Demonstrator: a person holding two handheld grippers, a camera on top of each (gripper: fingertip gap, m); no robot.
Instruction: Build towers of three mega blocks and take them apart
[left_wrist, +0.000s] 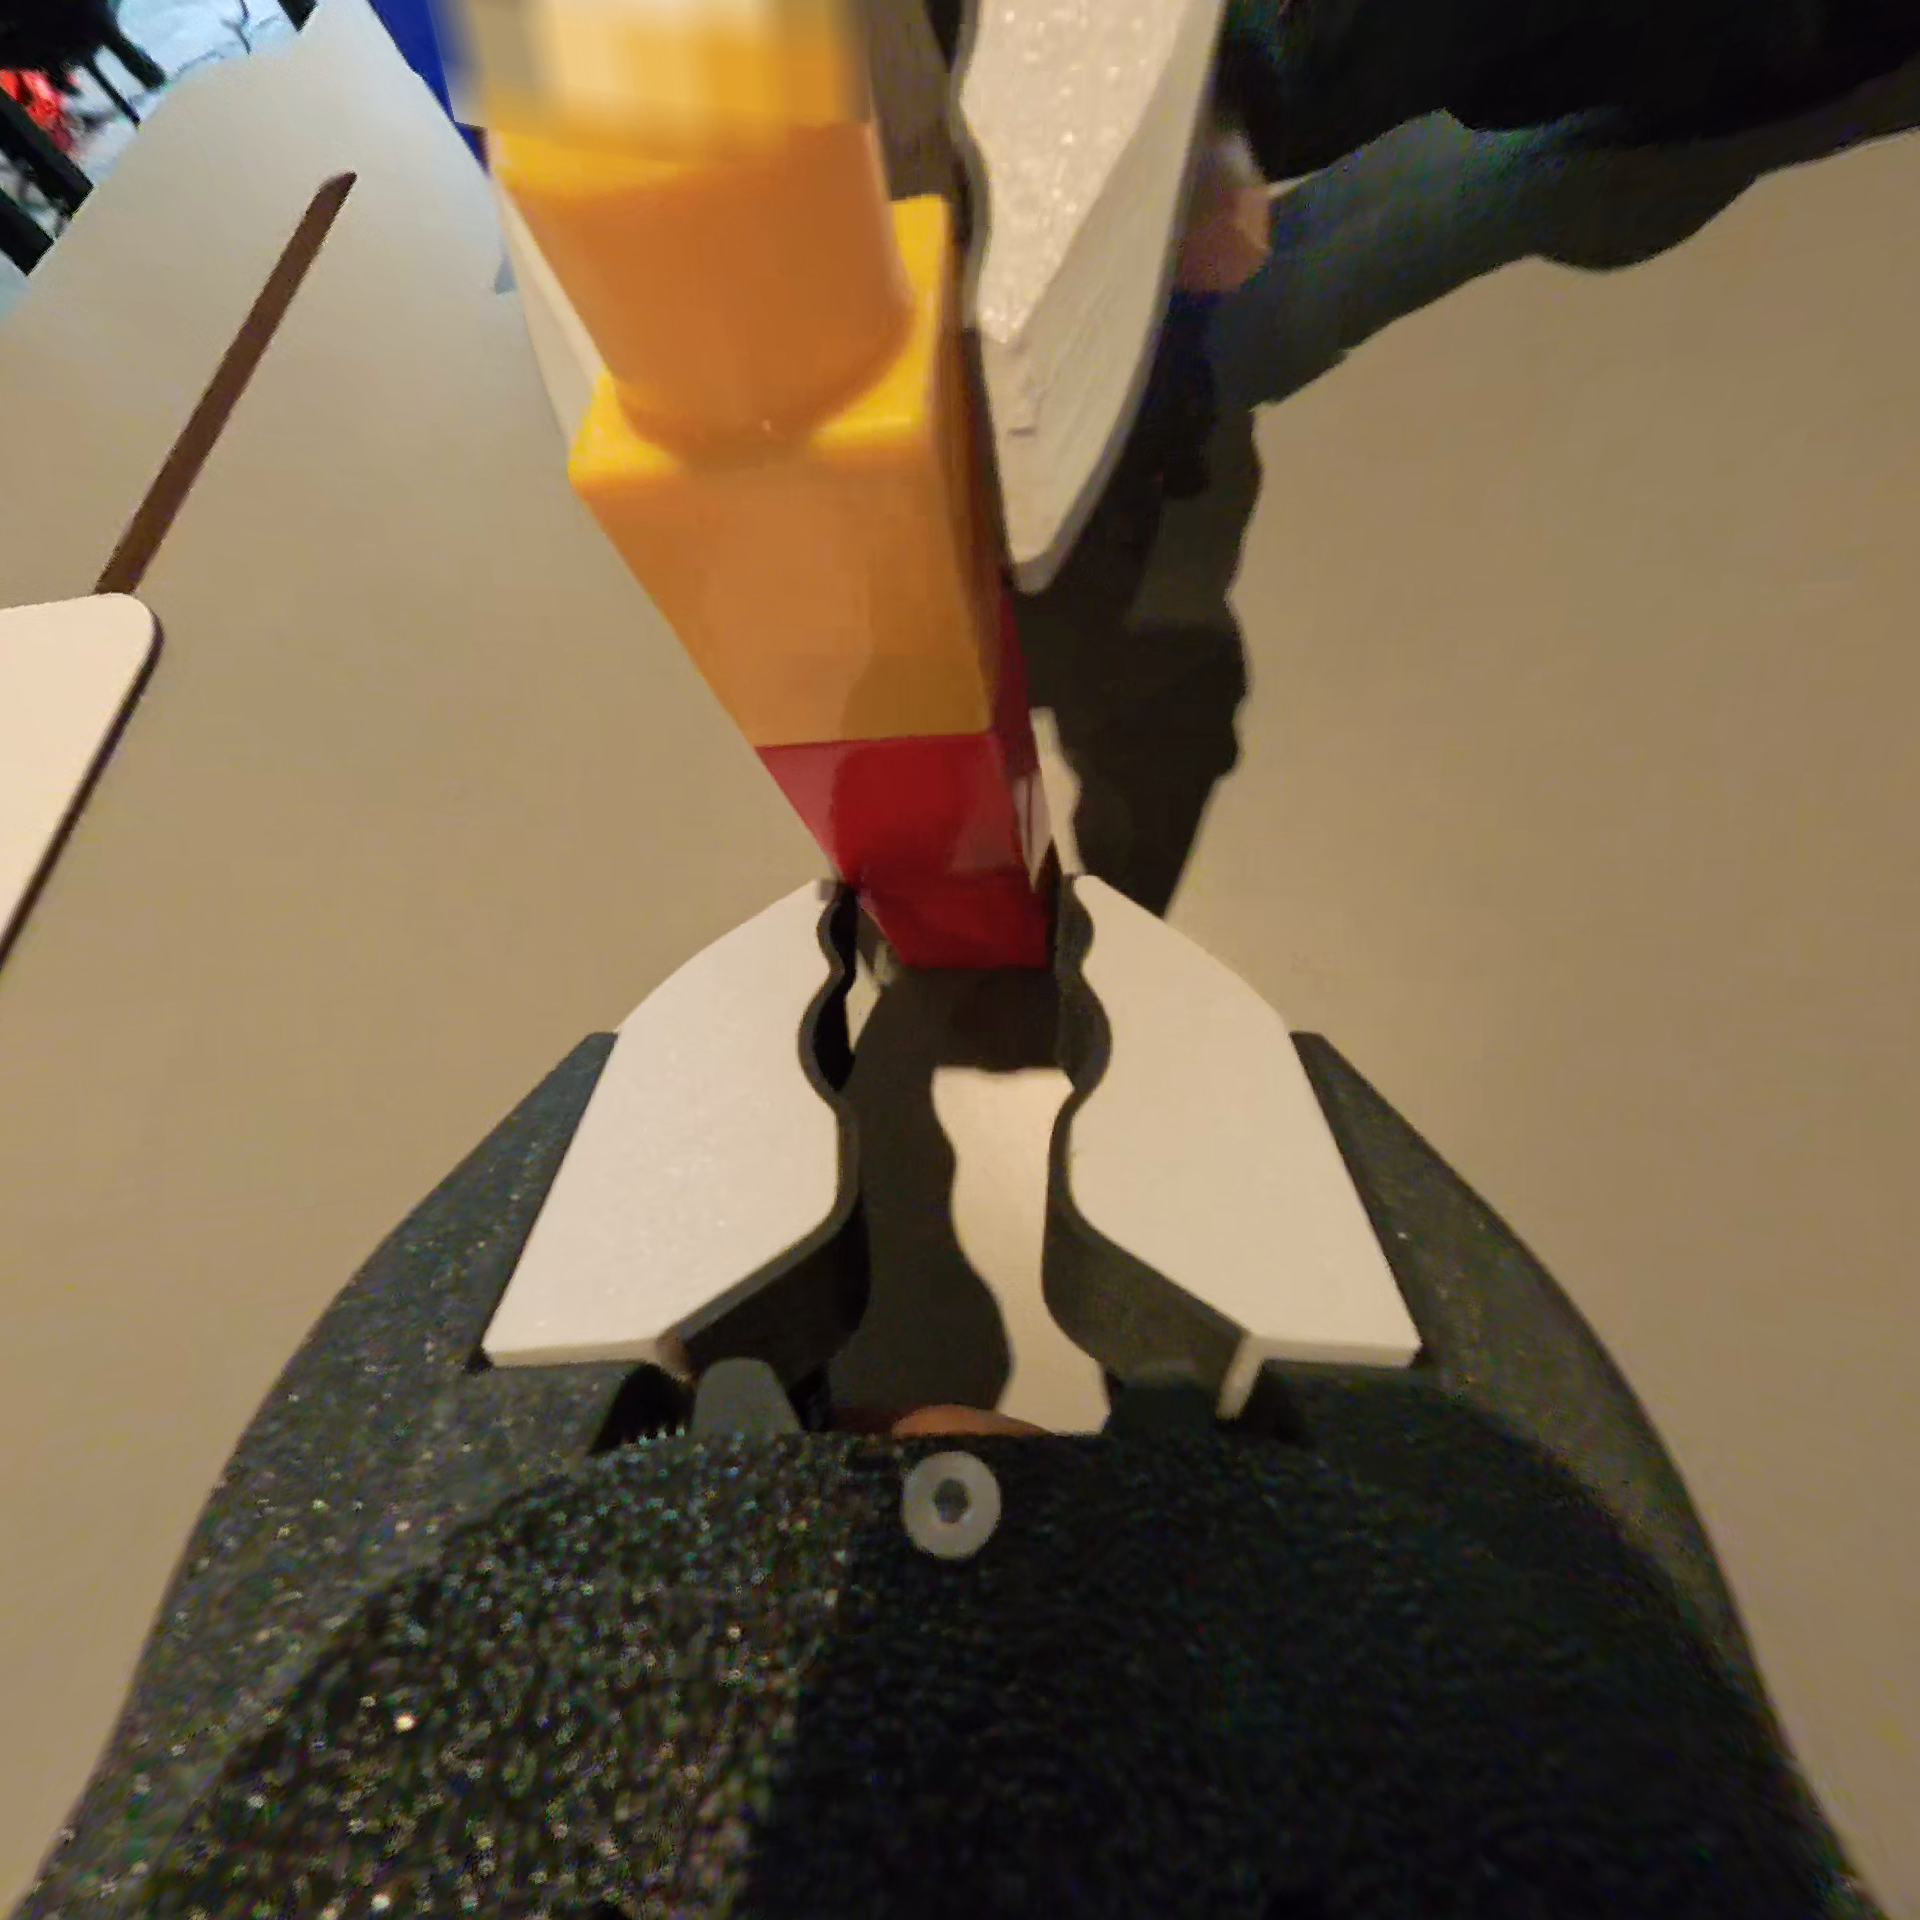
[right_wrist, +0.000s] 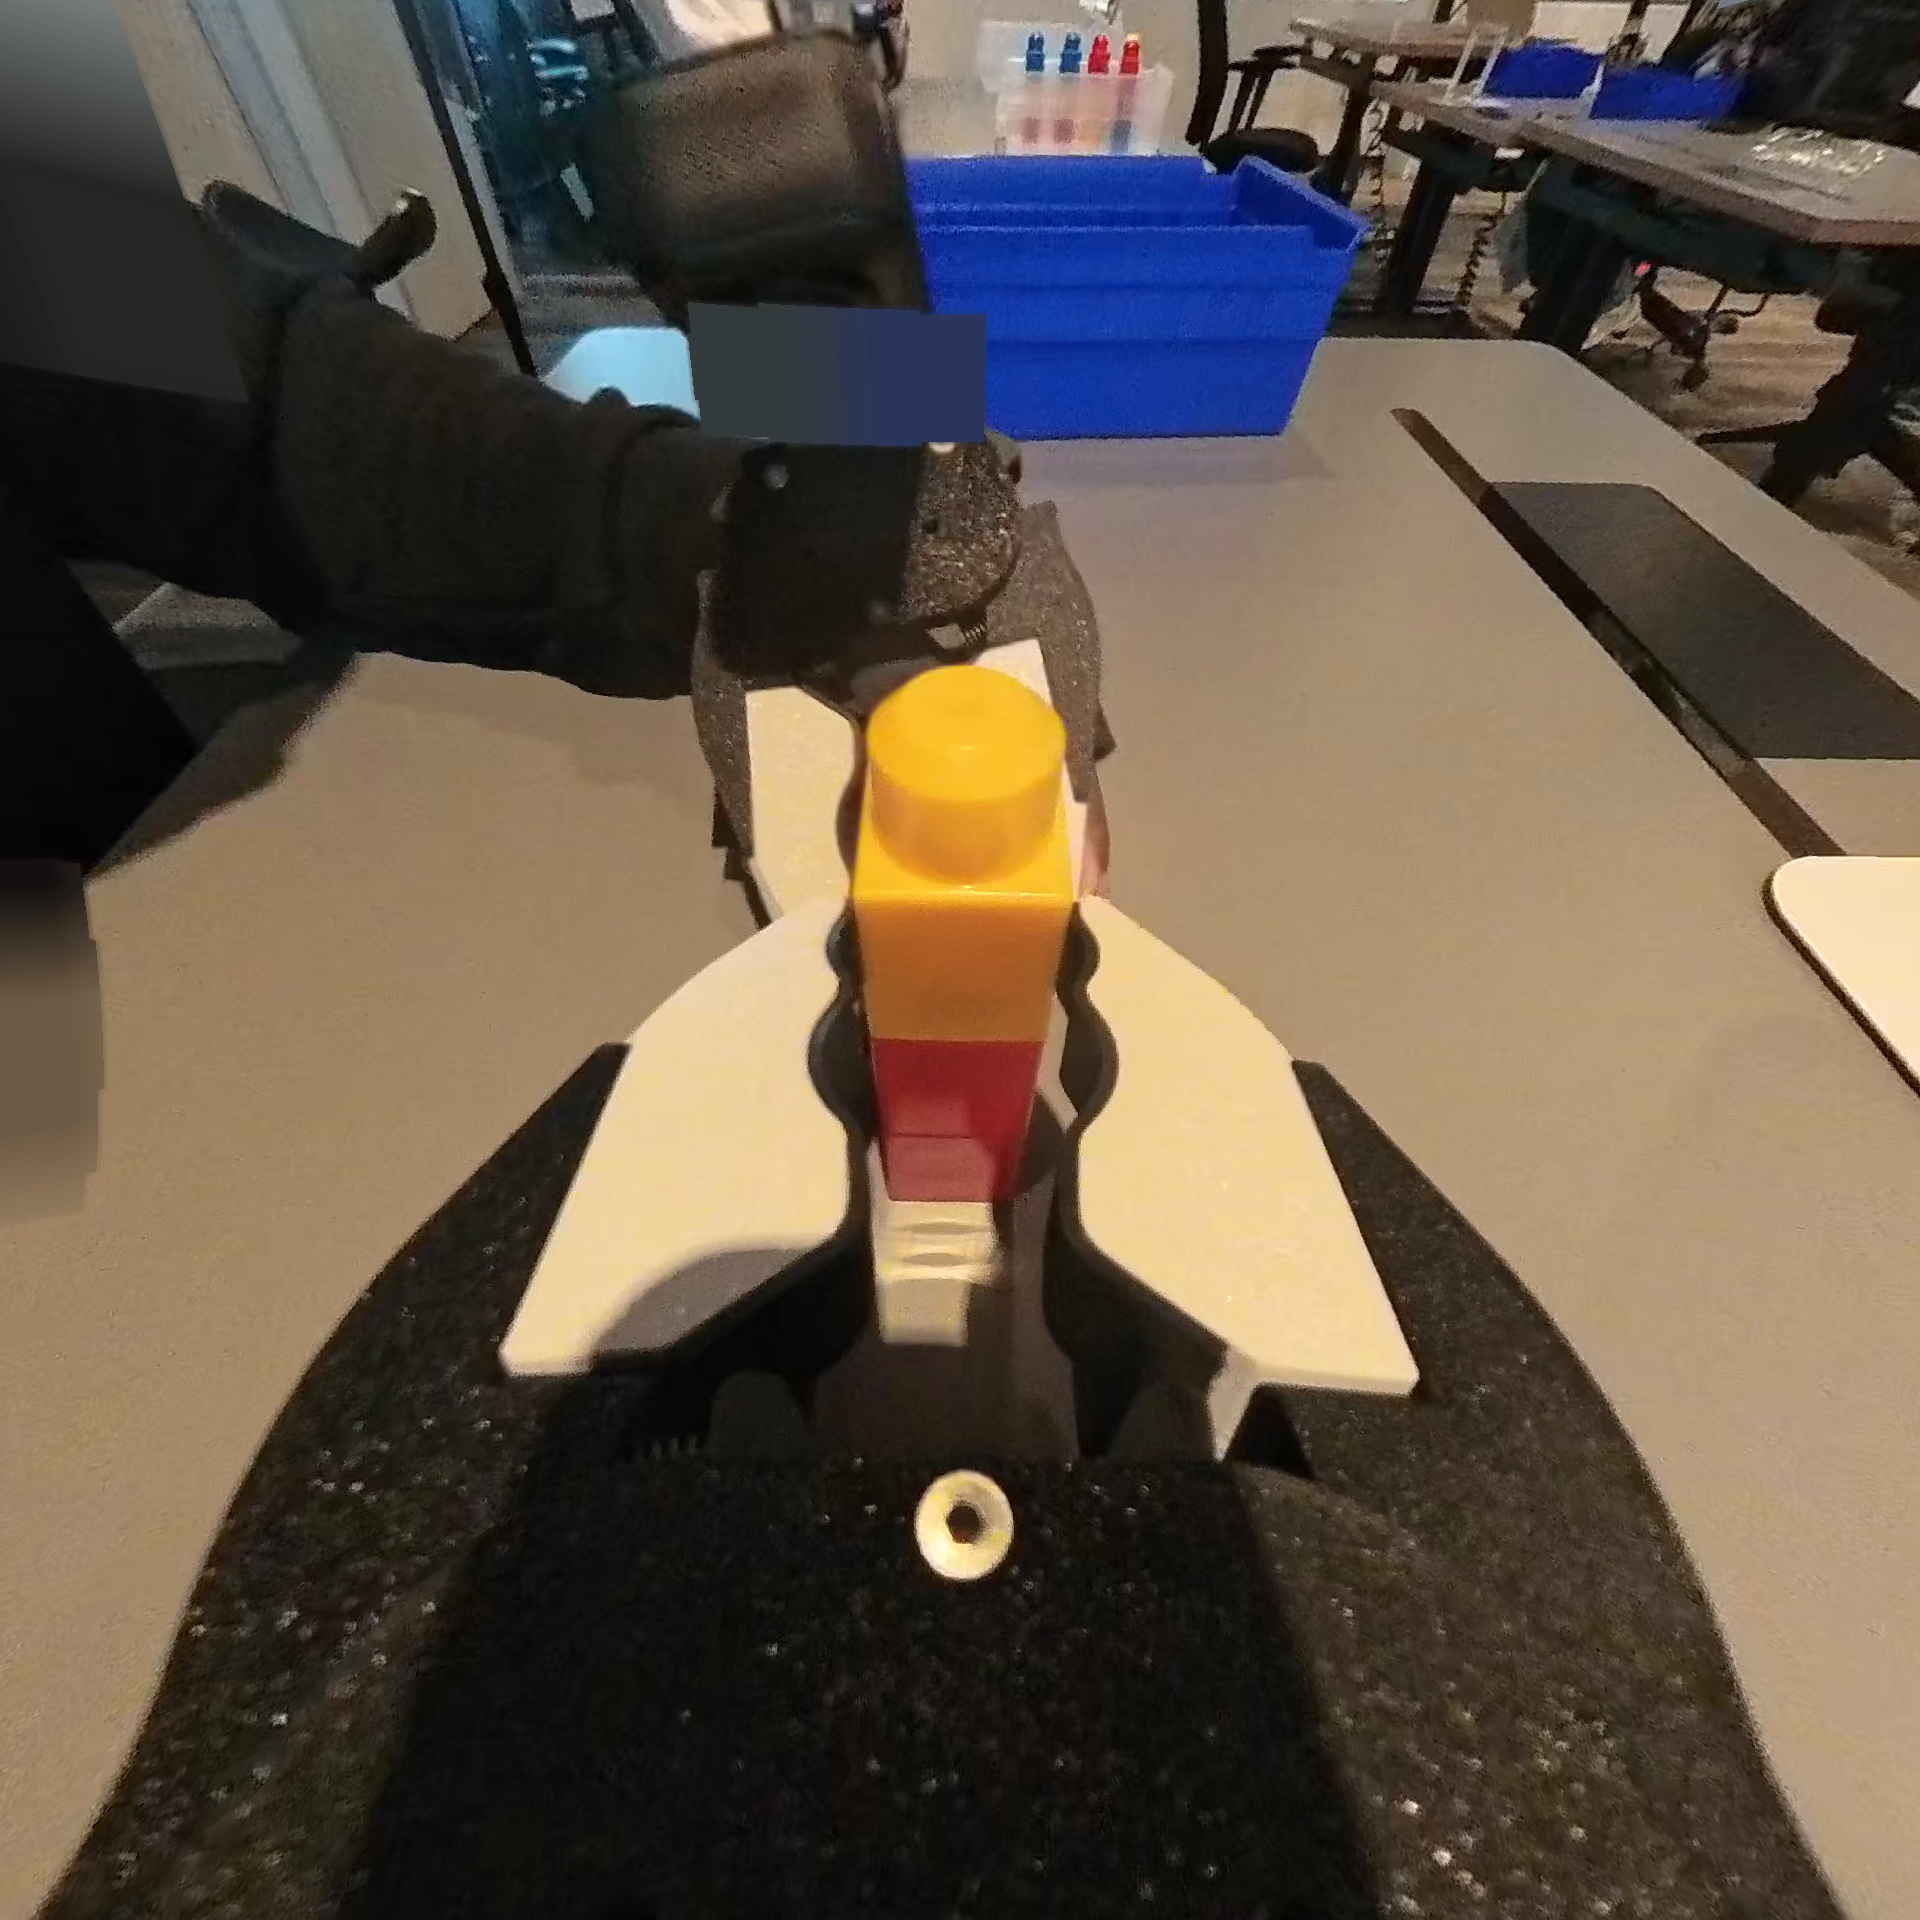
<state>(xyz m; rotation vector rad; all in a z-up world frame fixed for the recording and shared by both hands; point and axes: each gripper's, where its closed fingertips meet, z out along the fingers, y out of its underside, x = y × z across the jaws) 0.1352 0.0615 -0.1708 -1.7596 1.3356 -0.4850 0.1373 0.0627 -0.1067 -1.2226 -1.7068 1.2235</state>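
- Left wrist view: our left gripper (left_wrist: 951, 914) is clamped on the red block (left_wrist: 940, 831) at the foot of the tower, one white finger on each side.
- The tower leans away from us over the tan table (left_wrist: 1558, 727). The yellow block (left_wrist: 800, 582) sits on the red one, its stud uppermost.
- The right gripper (left_wrist: 1081, 291) reaches in from above. One white finger lies along the yellow block's right side; the other is hidden behind the blocks.
- A pale board (left_wrist: 62, 727) lies at the left edge.
- Right wrist view: our right gripper (right_wrist: 961, 935) grasps the yellow block (right_wrist: 961, 935) between its fingertips.
- The red part (right_wrist: 956, 1112) below looks like two stacked blocks, though we cannot tell for sure.
- Behind the tower, the left gripper (right_wrist: 914, 790) points toward us, held by a dark sleeve (right_wrist: 416, 520).
- A blue bin (right_wrist: 1132, 301) stands at the far table edge.
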